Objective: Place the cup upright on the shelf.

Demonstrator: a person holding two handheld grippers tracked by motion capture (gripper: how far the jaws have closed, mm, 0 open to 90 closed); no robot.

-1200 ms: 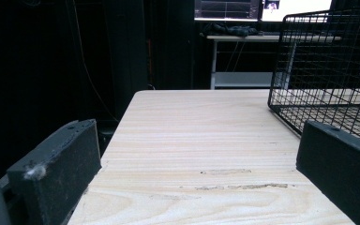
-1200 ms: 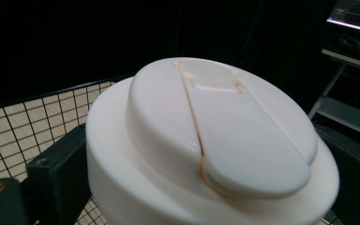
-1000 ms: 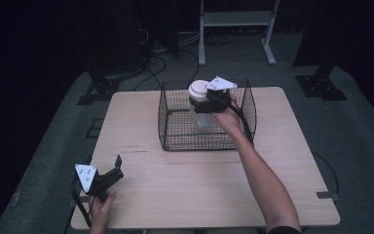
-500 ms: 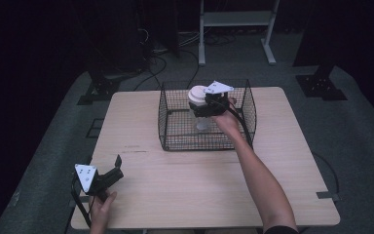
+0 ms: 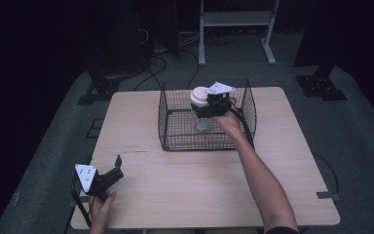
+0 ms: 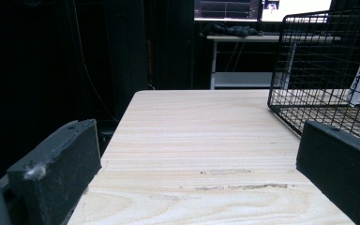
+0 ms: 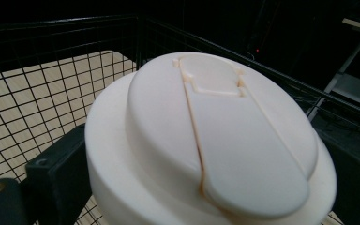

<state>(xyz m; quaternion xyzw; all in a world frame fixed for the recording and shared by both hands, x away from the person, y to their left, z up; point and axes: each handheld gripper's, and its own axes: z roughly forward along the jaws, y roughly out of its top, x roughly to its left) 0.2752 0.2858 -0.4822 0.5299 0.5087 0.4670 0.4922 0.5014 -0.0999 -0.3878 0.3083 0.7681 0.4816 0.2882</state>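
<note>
Cup (image 5: 202,109) with a white lid (image 7: 206,140), clear body, held inside the basket (image 5: 175,124) at the far middle of the table (image 5: 199,185). Judged light and thin-walled: it would flex or crush under hard squeeze, and the smooth plastic could slip. Best hold looks to be just under the lid's rim, where the wall is stiffest; the lid itself might pop off if pulled.

Right gripper (image 5: 213,103) is clamped on the cup near the top, jaws on either side below the lid. Left gripper (image 5: 113,171) rests at the table's near left corner, jaws wide apart with nothing between them.

Against the earlier frames: cup and right gripper sit a little lower in the basket. Left gripper unchanged.
</note>
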